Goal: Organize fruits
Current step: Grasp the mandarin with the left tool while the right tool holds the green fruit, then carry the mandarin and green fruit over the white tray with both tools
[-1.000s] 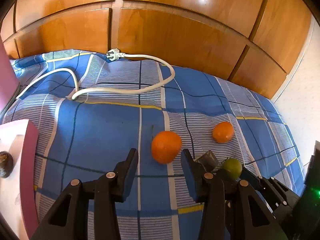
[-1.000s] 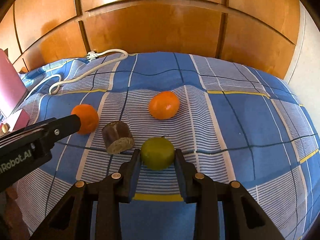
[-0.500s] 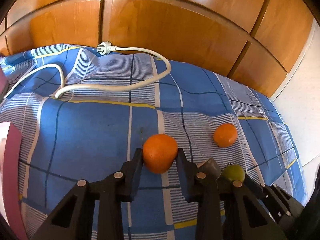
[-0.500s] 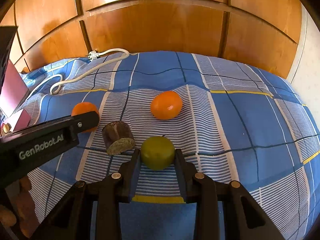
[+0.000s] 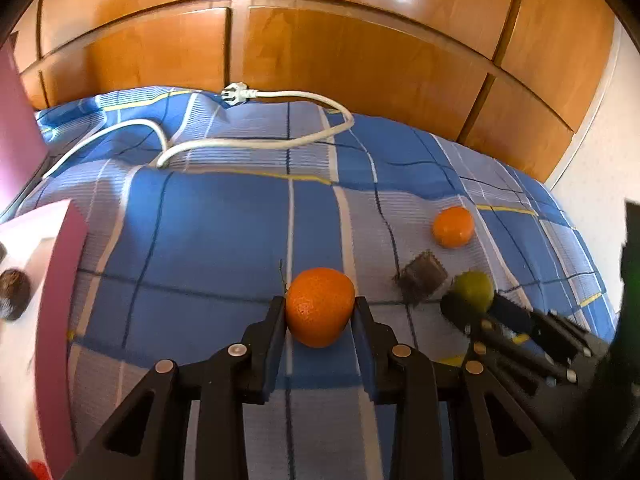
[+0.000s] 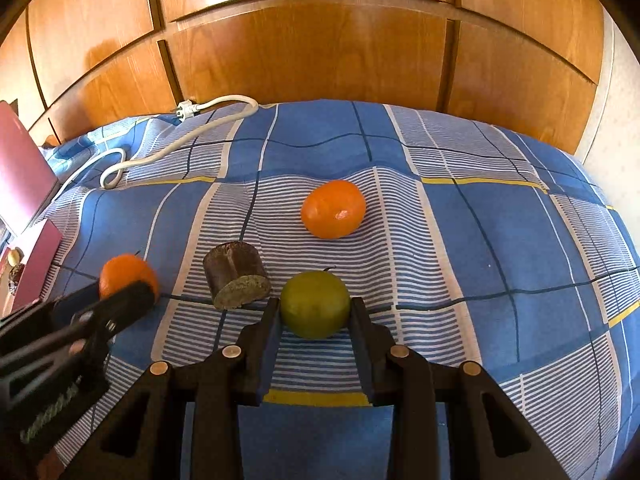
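My left gripper (image 5: 320, 312) is shut on an orange (image 5: 319, 306), held just above the blue checked bedspread. That orange also shows in the right wrist view (image 6: 126, 274) between the left fingers. My right gripper (image 6: 315, 316) is shut on a green fruit (image 6: 315, 304), seen in the left wrist view too (image 5: 474, 290). A second orange (image 6: 333, 209) lies loose on the bedspread beyond it, and shows in the left wrist view (image 5: 453, 227). A dark brown cut chunk (image 6: 236, 280) lies between the two grippers.
A pink and white box (image 5: 48, 280) stands at the left with a dark fruit (image 5: 14, 294) in it. A white power cord (image 5: 256, 142) with a plug lies across the far bedspread. Wooden wardrobe doors (image 6: 320, 52) close off the back.
My left gripper moved forward around the orange, closed on it and lifted it slightly. My right gripper stayed shut on the green fruit.
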Demonstrator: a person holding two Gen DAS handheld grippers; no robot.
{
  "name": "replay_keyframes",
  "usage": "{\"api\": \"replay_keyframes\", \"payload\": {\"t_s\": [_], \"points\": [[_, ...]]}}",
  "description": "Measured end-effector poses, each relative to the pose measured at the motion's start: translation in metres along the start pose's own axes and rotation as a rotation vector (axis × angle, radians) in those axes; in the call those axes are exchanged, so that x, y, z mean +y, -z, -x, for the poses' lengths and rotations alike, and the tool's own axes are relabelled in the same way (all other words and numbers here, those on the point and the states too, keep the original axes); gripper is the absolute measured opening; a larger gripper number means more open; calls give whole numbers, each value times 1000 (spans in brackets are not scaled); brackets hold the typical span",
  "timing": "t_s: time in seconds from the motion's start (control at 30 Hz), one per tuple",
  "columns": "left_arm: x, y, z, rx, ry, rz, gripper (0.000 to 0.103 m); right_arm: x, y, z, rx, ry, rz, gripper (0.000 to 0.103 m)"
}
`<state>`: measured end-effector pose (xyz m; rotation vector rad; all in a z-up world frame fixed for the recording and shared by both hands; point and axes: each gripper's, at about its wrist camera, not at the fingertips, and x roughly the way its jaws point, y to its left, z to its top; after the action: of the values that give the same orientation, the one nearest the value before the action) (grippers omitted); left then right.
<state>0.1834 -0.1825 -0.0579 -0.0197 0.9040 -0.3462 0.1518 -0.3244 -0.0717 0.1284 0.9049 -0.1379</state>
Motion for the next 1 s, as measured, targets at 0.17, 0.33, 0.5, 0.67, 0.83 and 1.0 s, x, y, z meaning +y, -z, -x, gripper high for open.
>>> {"api": "replay_keyframes", "payload": {"t_s": [0.17,0.33,0.5,0.67,0.83,1.0], "points": [[9,21,21,-8,2,18,33,1,4,4,3,3,-5,34],[16,48,41,-18,22,28,33,4,20,19,9,-25,2,33],[20,71,49,-33,35,14,33,10,40,34,8,-47,18,34],[16,75,47,-49,21,-4,33,16,48,38,-6,-19,40,34],[17,75,44,-51,21,-6,34,19,50,38,-18,-4,52,34],[15,76,44,-51,9,-19,34,18,51,39,-26,-4,51,34]]}}
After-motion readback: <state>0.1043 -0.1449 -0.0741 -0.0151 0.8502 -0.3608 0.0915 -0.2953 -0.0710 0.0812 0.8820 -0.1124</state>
